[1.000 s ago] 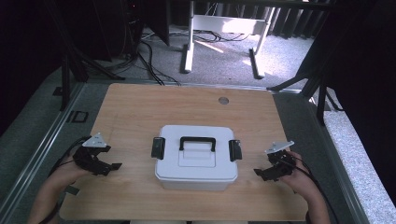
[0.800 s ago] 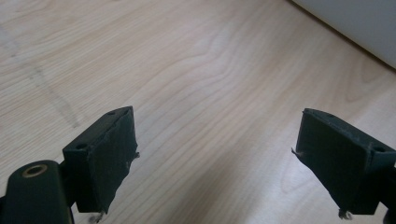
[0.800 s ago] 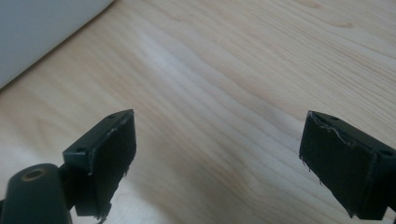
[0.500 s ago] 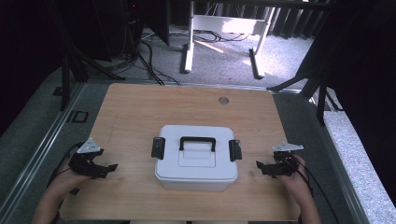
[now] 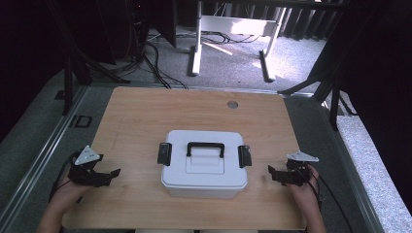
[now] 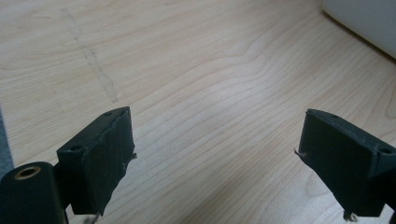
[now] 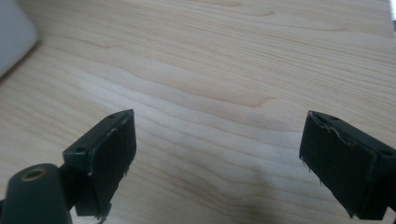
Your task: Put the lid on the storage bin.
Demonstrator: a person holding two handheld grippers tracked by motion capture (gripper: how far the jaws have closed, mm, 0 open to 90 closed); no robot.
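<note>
Centrally, near the table's (image 5: 145,111) front edge, sits a white box (image 5: 204,167), long axis running left to right. Left gripper (image 5: 109,175) and right gripper (image 5: 274,174) flank it about equally, jaws spread wide and empty, pointing inward at its side latches.

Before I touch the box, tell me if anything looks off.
Nothing stands out. The box sits square on the table, lid on, both side latches down. Both grippers, left and right, are open and apart from it.
</note>
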